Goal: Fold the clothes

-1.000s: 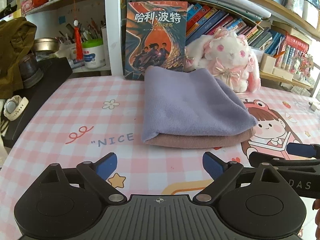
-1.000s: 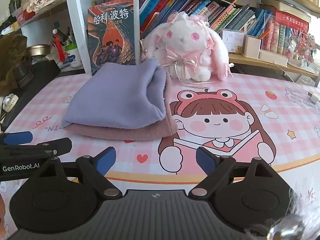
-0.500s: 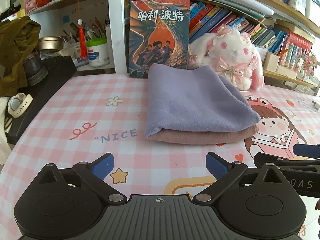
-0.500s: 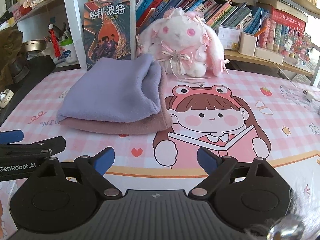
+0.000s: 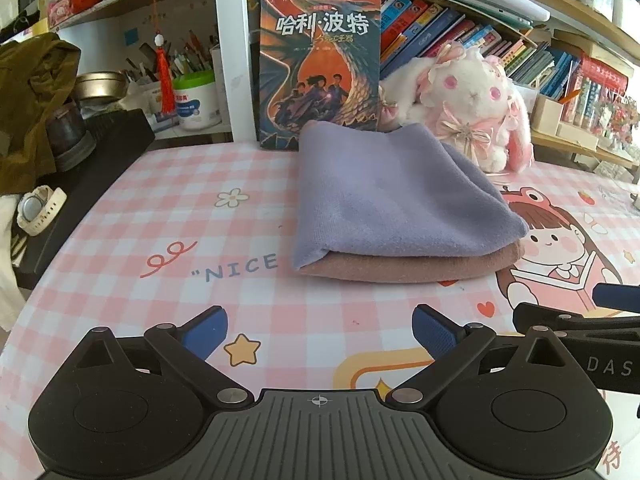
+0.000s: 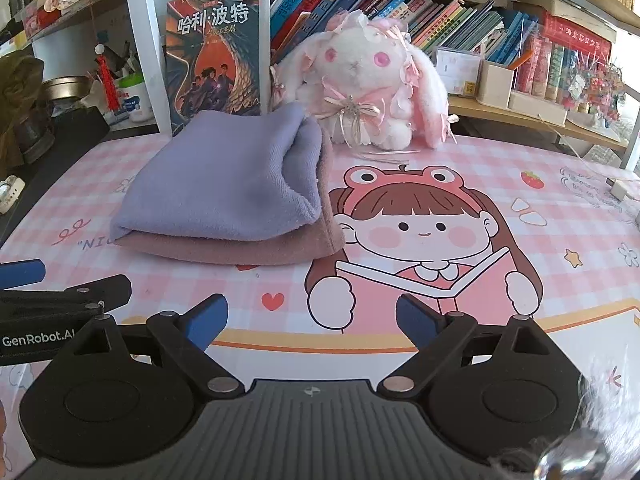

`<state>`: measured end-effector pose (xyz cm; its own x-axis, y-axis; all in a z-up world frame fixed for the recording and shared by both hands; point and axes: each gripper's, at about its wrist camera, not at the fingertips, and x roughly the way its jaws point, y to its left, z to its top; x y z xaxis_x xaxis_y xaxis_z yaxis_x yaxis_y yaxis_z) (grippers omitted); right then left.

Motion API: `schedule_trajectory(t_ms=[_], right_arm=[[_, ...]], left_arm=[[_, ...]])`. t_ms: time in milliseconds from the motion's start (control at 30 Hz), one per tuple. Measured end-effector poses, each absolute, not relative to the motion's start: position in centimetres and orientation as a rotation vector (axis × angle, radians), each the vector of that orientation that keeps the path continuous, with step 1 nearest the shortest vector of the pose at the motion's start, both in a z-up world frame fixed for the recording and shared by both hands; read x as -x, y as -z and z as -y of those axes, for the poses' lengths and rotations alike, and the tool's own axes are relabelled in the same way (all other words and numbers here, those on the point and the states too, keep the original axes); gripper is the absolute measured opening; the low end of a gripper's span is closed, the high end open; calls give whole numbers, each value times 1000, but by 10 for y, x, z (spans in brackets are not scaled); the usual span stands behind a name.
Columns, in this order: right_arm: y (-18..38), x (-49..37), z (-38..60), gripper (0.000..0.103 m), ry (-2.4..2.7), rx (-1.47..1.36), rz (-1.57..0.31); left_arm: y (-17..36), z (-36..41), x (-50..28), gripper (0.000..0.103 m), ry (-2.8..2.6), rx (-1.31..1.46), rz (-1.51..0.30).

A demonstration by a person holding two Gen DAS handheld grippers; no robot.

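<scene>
A folded lilac cloth [image 5: 392, 196] lies on top of a folded dusty-pink cloth [image 5: 420, 266] on the pink checked table mat [image 5: 180, 240]. The pile also shows in the right wrist view, lilac [image 6: 228, 188] over pink [image 6: 248, 246]. My left gripper [image 5: 320, 330] is open and empty, held near the front edge, short of the pile. My right gripper [image 6: 312, 320] is open and empty, to the right of the left one. Each gripper's side shows in the other's view: the right one [image 5: 580, 320] and the left one [image 6: 52, 304].
A standing book [image 5: 320, 68] and a white plush rabbit [image 5: 464, 104] are just behind the pile. Shelves of books [image 6: 460, 20] run along the back. A black block with a watch [image 5: 38, 210] and an olive jacket [image 5: 28, 100] sit at the left.
Both grippers have drawn back and slightly up from the pile, staying open. The folded cloths have not moved.
</scene>
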<state>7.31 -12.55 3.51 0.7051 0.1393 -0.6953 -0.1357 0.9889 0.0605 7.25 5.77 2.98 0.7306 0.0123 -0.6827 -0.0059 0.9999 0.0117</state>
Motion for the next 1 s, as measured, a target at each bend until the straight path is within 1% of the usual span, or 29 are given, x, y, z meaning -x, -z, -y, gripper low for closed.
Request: schedule_trajectory(t_ms=[1000], right_arm=[[-34, -75, 121, 91, -158, 0, -780]], left_arm=[[-29, -60, -75, 100, -26, 3, -754]])
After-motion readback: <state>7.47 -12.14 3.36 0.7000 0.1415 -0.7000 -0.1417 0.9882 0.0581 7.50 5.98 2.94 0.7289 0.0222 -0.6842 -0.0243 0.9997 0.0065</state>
